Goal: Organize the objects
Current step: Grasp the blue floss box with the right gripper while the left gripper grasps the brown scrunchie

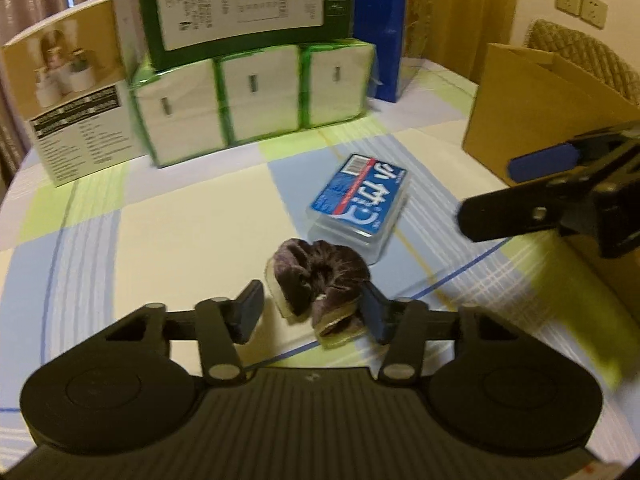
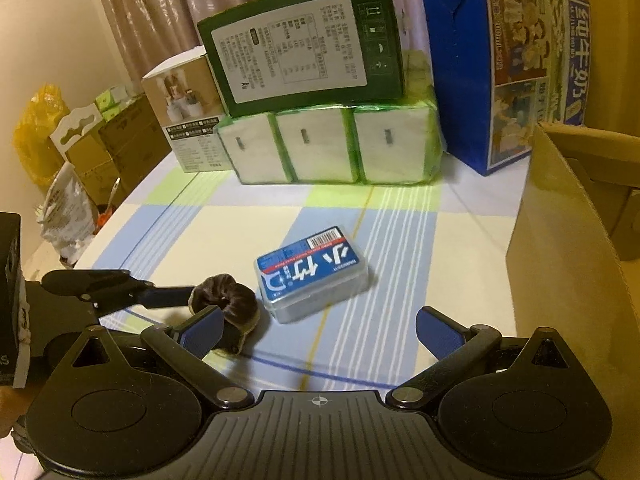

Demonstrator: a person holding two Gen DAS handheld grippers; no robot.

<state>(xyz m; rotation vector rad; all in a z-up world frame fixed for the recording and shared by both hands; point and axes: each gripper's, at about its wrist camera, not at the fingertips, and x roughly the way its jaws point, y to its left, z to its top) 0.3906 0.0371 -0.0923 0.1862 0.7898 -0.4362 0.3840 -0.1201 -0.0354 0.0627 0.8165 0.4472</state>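
Partly hidden behind the left gripper (image 1: 312, 312), the brown velvet scrunchie (image 1: 320, 280) lies crumpled on the checked tablecloth (image 1: 160, 232), fingers straddling it, contact unclear. Right gripper (image 2: 320, 330): spread wide, empty, near the blue-labelled plastic case (image 2: 312, 272).

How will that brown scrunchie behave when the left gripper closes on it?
The scrunchie looks plush and crumpled, so it will probably squash flat between the left gripper's open pads. Likely light and floppy, sagging when lifted. Its fuzzy fabric should resist slipping.
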